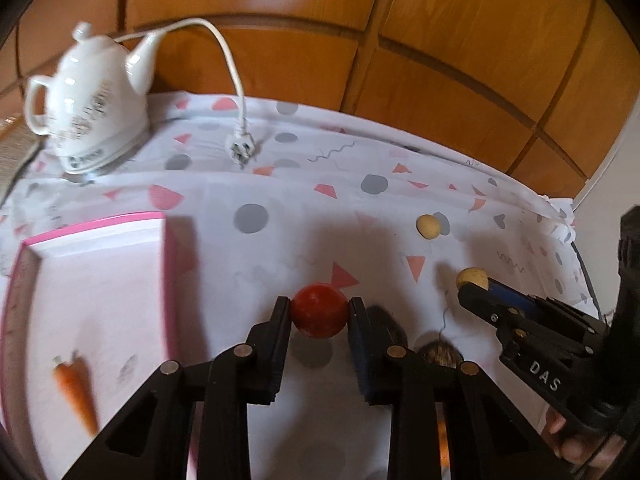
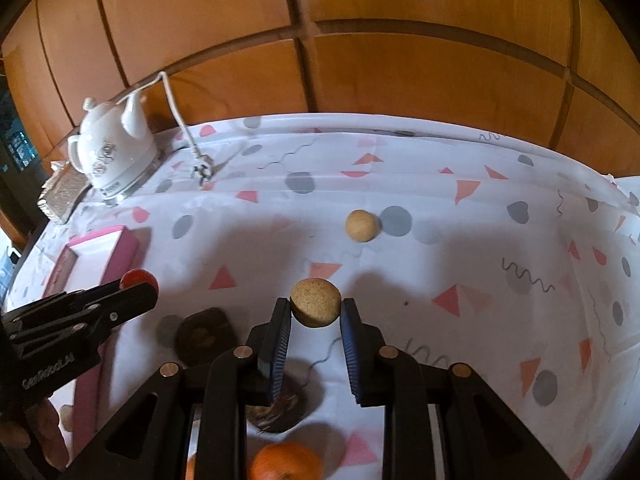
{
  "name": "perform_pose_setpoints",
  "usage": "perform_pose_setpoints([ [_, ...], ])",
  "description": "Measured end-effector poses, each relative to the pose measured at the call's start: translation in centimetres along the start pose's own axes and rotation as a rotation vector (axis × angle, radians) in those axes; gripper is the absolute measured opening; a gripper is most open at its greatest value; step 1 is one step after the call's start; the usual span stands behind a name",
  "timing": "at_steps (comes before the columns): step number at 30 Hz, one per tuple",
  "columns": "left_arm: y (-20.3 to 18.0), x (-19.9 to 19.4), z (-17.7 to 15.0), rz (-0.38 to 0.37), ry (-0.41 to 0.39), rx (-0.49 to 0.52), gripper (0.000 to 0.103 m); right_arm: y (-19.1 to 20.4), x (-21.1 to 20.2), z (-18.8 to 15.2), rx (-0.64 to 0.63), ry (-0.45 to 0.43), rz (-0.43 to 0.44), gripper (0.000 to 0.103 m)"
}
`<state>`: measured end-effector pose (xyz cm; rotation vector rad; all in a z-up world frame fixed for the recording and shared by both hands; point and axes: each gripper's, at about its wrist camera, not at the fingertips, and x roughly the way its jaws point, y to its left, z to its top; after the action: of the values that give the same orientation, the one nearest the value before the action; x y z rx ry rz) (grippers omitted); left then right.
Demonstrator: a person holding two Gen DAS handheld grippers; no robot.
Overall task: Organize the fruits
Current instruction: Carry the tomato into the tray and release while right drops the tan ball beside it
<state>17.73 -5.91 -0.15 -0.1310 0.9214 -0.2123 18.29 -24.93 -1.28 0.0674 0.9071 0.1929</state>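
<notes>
**tomas_k:** So where are we in the fruit sorting? Looks like both hands are loaded. The left gripper [image 1: 319, 312] has its jaws pinched on the red fruit [image 1: 319, 310], and the right gripper [image 2: 315, 312] is clamped on a tan round fruit [image 2: 315, 301]. Both look lifted clear of the cloth, going by the shadows under them.

**ridgeback:** Yeah, I'd call it the carry step. The pink tray [image 1: 170, 280] sits at about 9 o'clock from the left gripper, with a carrot [image 1: 75, 390] already in it. The next move probably needs the red fruit lifted over that near wall, not dragged into it.

**tomas_k:** Room to move?

**ridgeback:** Plenty up the middle of the tablecloth [image 1: 304, 208]. Another tan ball [image 2: 361, 225] sits at 12 o'clock from the right gripper, well apart. Watch the dark brown things [image 2: 205, 334] down at 7 o'clock, and the orange [image 2: 286, 462] at 6. The kettle [image 1: 86, 100] and its plug [image 1: 241, 148] are far back at 10–11, out of the way.
</notes>
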Motion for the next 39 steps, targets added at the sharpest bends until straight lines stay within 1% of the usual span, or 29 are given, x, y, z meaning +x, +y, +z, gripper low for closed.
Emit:
perform_pose_setpoints([
  [8,3.1,-5.4,-3.1,0.084,-0.078,-0.036,0.029,4.3,-2.6,-1.5,-0.049,-0.025,0.071,0.025],
  [11,4.5,-6.9,-4.3,0.119,-0.097,-0.052,0.029,6.2,-3.3,-2.2,-0.078,-0.027,0.097,0.025],
  [18,7.7,-9.9,-6.9,0.167,-0.126,-0.111,0.029,11.2,-4.5,-4.4,-0.141,-0.012,0.184,0.025],
  [27,11.5,-11.5,-9.4,0.218,-0.131,-0.19,0.029,16.6,-4.9,-7.1,-0.241,0.03,0.256,0.025],
  [32,13.1,-12.0,-10.2,0.252,-0.15,-0.219,0.03,18.9,-4.3,-7.3,-0.273,0.043,0.263,0.025],
  [34,13.5,-12.2,-10.5,0.25,-0.154,-0.229,0.03,19.8,-3.8,-7.2,-0.282,0.045,0.263,0.025],
  [36,13.7,-12.5,-10.8,0.253,-0.169,-0.235,0.031,20.4,-3.1,-7.0,-0.276,0.063,0.264,0.025],
  [37,13.8,-12.7,-11.0,0.256,-0.177,-0.238,0.034,20.7,-2.8,-7.0,-0.276,0.063,0.26,0.026],
  [38,13.8,-12.8,-11.1,0.26,-0.183,-0.242,0.042,21.0,-2.8,-7.1,-0.28,0.059,0.252,0.026],
  [39,13.9,-13.0,-11.3,0.269,-0.192,-0.248,0.046,21.2,-2.6,-7.2,-0.281,0.062,0.25,0.026],
])
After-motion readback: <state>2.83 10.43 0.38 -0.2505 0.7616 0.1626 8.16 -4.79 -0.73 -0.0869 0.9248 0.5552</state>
